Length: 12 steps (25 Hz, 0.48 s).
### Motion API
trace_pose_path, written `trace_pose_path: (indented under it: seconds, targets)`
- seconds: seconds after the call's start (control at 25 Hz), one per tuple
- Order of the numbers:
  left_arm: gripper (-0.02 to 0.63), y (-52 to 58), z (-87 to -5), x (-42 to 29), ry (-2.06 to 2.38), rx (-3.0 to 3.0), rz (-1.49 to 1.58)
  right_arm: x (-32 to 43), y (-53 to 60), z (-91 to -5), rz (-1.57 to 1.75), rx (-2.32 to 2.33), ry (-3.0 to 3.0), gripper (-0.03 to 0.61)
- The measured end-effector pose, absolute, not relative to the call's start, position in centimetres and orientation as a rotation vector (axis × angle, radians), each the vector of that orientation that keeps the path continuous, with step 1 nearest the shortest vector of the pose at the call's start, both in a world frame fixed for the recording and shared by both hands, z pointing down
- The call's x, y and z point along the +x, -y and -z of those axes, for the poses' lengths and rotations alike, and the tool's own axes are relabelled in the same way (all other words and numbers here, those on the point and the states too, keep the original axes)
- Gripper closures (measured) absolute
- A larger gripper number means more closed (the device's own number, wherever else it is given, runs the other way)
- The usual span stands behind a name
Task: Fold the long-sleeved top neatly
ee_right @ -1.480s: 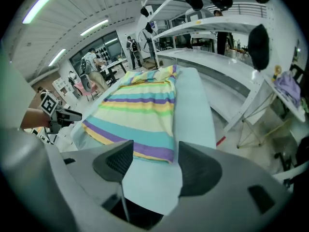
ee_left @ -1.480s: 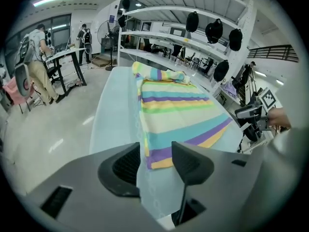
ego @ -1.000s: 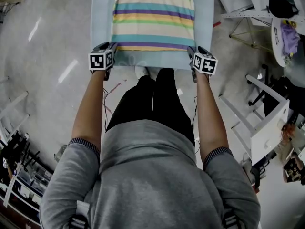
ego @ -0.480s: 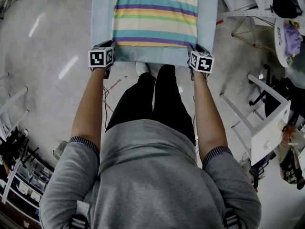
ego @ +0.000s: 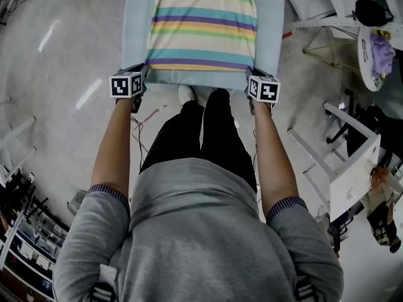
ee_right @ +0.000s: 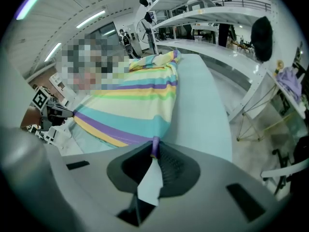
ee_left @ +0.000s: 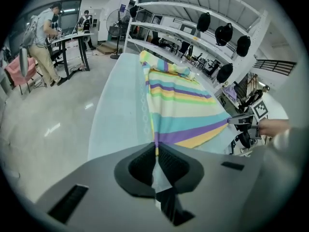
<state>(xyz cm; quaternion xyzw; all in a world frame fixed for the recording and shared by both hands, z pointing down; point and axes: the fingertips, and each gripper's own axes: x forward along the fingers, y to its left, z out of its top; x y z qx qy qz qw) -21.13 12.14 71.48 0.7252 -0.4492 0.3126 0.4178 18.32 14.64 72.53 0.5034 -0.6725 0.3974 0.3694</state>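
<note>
A long-sleeved top [ego: 203,27] with pastel stripes lies flat on a pale blue table [ego: 136,30], its hem toward me. My left gripper [ego: 142,74] is at the hem's left corner and my right gripper [ego: 252,76] at its right corner. Both pairs of jaws have just been closing with the hem between them. In the left gripper view the pads are pressed together on the top's [ee_left: 183,110] purple-striped edge. The right gripper view shows the same on the top's [ee_right: 135,108] other corner. Each gripper view also catches the other gripper across the hem.
My legs and shoes [ego: 201,124] stand just below the table's near edge. White frames and a desk [ego: 352,168] sit to the right, with a round table [ego: 374,46] behind them. Racks [ego: 19,231] line the lower left. People stand at a desk [ee_left: 43,37] in the distance.
Both grippers have shifted a little leftward and toward me in the head view, staying at the hem's two corners. The top still lies flat.
</note>
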Motion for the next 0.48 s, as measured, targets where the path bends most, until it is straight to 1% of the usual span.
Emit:
trace_pose_path:
  seconds: [0.48]
  targets:
    - [0.581, -16.6, -70.0, -20.9, 1.066, 1.790, -0.789, 18.4, -19.1, -69.9, -1.069, 1.238, 1.727, 0.535]
